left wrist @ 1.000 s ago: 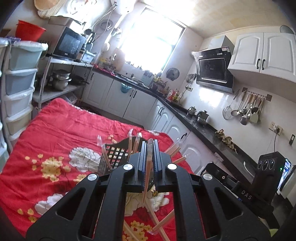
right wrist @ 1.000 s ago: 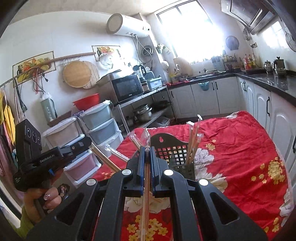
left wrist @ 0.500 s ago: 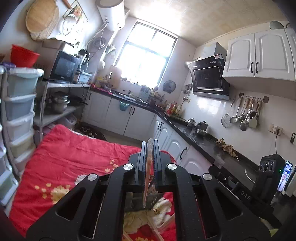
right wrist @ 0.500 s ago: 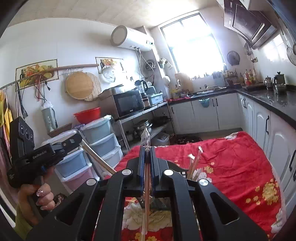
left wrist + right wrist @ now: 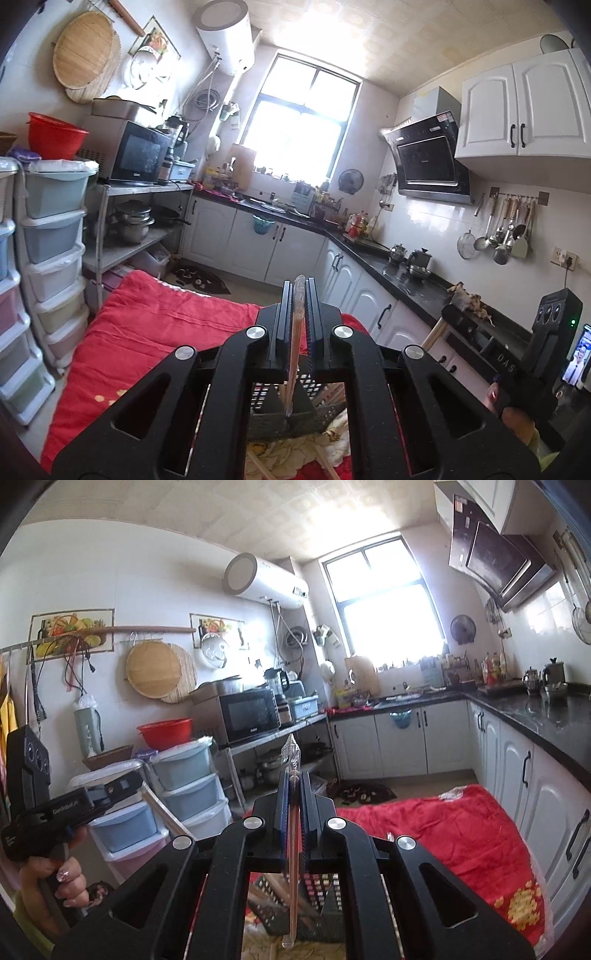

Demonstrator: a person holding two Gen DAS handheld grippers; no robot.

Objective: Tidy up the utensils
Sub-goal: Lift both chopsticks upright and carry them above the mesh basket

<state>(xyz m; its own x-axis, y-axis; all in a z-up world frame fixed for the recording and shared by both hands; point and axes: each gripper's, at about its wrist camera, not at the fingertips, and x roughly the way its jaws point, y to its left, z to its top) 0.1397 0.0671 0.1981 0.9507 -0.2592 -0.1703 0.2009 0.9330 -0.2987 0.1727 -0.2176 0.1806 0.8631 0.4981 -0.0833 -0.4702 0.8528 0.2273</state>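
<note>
Left wrist: I look along my fingers (image 5: 286,332), tilted up, toward the window (image 5: 299,122).
Right wrist: I face the same window (image 5: 384,609), from farther right.
Shared: red cloth (image 5: 155,325), microwave (image 5: 249,716), window wall.

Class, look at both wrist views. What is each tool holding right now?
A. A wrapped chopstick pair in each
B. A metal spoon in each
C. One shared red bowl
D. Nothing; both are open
A: the left tool is shut on a wrapped chopstick pair, and the right tool is shut on another wrapped pair, both above the dark utensil basket.
</note>
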